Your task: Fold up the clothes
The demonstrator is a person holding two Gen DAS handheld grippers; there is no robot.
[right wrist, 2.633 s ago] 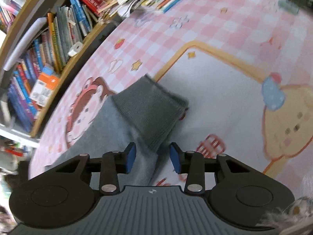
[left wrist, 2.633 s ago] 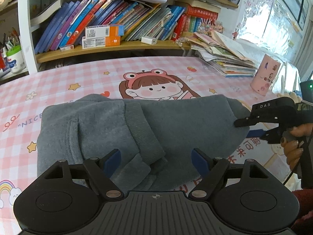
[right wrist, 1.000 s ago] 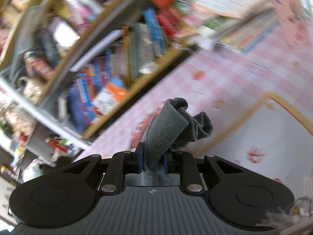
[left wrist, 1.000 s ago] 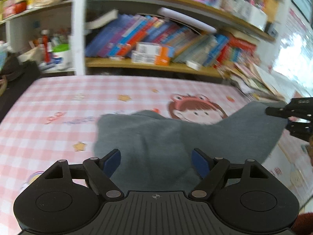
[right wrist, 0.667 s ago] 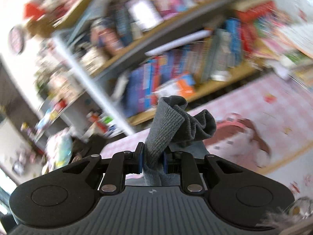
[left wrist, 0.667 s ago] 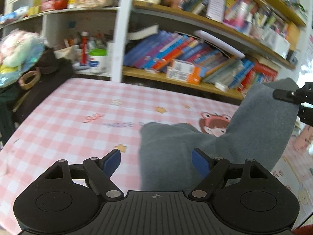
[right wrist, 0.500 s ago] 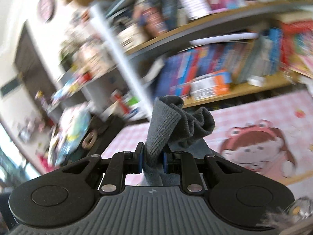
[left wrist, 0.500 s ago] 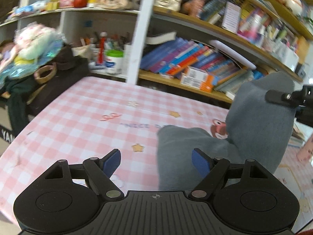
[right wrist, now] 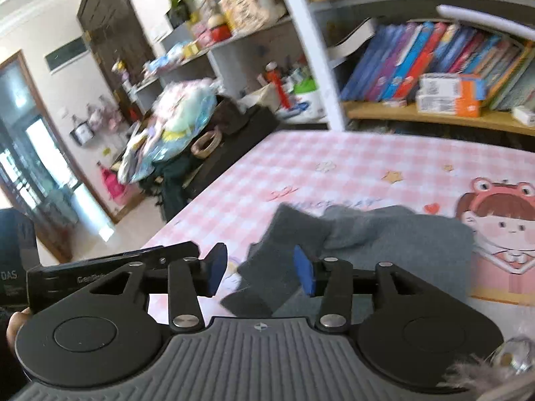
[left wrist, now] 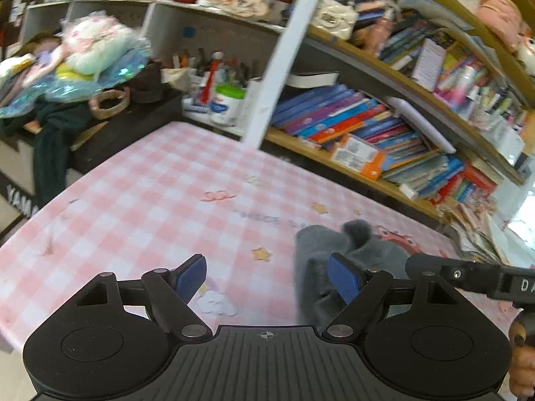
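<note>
Room: bookshelves (left wrist: 384, 127) crowded with books span 12 to 3 o'clock; a dark wooden door (right wrist: 110, 30) stands at 10 o'clock in the right wrist view. Surface: a pink checked tablecloth (left wrist: 150, 207) with cartoon prints covers the table. The grey sweater (right wrist: 401, 244) lies bunched on the cloth, 1 ribbed sleeve end folded across it toward 9 o'clock. Left gripper (left wrist: 267, 277): fingers spread wide, nothing between them. Right gripper (right wrist: 260, 272): fingers parted above the sleeve, not pinching it.
</note>
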